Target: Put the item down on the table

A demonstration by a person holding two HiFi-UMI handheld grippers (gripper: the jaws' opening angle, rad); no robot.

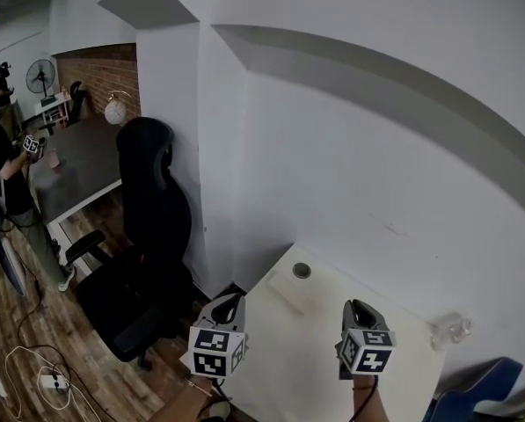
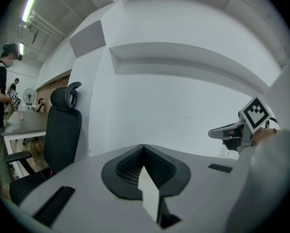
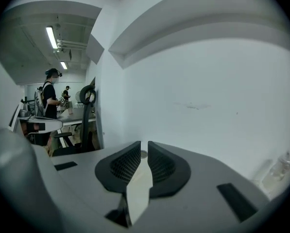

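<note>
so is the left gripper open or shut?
Shut. In its own view the left gripper has its jaw tips touching, with nothing held between them.

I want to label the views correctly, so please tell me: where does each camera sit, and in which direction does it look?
Head view: on the person's head, looking steeply down at the white table; the left tool and right tool show.
Left gripper view: on the left tool, facing the white wall along its closed jaws; the right tool shows at right.
Right gripper view: on the right tool, facing the same wall; its jaws, narrowly apart, show.
Shared: all three show the black chair.
</note>
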